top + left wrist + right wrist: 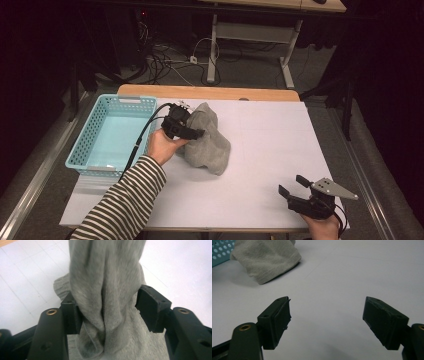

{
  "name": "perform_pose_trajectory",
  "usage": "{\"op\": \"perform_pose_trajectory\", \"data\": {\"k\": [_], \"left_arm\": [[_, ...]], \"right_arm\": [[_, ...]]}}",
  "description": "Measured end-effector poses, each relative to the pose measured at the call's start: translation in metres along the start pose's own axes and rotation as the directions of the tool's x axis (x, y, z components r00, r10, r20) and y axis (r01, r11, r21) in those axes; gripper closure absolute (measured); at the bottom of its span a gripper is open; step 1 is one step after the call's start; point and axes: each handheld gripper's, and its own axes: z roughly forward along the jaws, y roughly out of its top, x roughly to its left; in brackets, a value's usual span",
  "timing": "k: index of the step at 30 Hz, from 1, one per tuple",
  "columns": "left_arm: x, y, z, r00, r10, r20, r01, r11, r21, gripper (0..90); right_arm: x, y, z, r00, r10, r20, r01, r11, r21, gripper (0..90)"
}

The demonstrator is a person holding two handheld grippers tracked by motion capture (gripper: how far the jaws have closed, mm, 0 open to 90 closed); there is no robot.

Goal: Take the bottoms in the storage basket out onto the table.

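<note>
Cloth is what I worry about first: the grey cloth sits bunched on the white bench, just right of the blue basket, with one gathered fold lifted up into my left tool. In the left gripper view that fold runs between the jaws, which are closed in against it, but the pinch looks shallow and only a ridge of the fabric is caught, so I judge it could slide out the moment I lift, especially since most of the weight hangs below and drags on the bench. If I swing toward the basket too low, the trailing end could snag on the basket's near wall or drape over its rim instead of dropping inside. A quick jerk could also tip or shove the light plastic basket. My right tool rests well apart at the near right corner of the bench, jaws spread wide and holding nothing, so it offers no backup if the cloth slips.
</note>
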Motion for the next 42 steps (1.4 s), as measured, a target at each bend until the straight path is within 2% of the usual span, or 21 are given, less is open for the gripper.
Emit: {"op": "perform_pose_trajectory", "data": {"k": [6, 8, 13, 19, 21, 23, 25, 33, 42], "left_arm": [[0.001, -0.005, -0.013, 0.9998, 0.01, -0.017, -0.01, 0.9996, -0.025, 39.6], [0.002, -0.005, -0.017, 0.9998, 0.015, -0.016, -0.016, 0.9995, -0.029, 39.6], [0.004, -0.009, -0.024, 1.0, 0.0, 0.0, 0.0, 0.9985, -0.055, 37.9], [0.006, -0.014, -0.028, 1.0, -0.001, -0.007, 0.0, 0.9986, -0.053, 37.9], [0.005, -0.016, -0.031, 0.9998, 0.005, -0.021, -0.006, 0.9985, -0.055, 37.9], [0.003, -0.018, -0.033, 0.9988, 0.028, -0.04, -0.031, 0.9977, -0.061, 38.8], [0.004, -0.02, -0.036, 0.9996, 0.016, -0.025, -0.017, 0.9971, -0.075, 38.7], [0.008, -0.027, -0.043, 0.9995, -0.001, -0.03, -0.002, 0.9955, -0.094, 38.7], [0.006, -0.033, -0.051, 0.9993, 0.013, -0.034, -0.016, 0.9944, -0.105, 38.7]], "right_arm": [[0.0, 0.0, 0.002, 1.0, 0.002, -0.004, -0.002, 1.0, 0.006, 22.5], [-0.001, 0.0, 0.002, 1.0, 0.004, -0.004, -0.004, 1.0, 0.006, 22.5], [-0.002, 0.0, 0.002, 1.0, 0.008, 0.0, -0.008, 1.0, 0.006, 22.5], [0.0, 0.001, 0.004, 1.0, 0.007, 0.001, -0.007, 1.0, 0.01, 22.6], [0.0, 0.001, 0.004, 1.0, 0.002, 0.001, -0.002, 1.0, 0.009, 22.8], [0.0, 0.001, 0.005, 1.0, 0.004, 0.0, -0.004, 1.0, 0.011, 22.8], [-0.001, 0.001, 0.005, 1.0, 0.003, -0.001, -0.003, 1.0, 0.013, 22.8], [-0.001, 0.001, 0.004, 1.0, 0.008, 0.001, -0.008, 1.0, 0.009, 22.8], [-0.001, 0.001, 0.004, 1.0, 0.006, 0.005, -0.006, 1.0, 0.01, 22.8]]}}
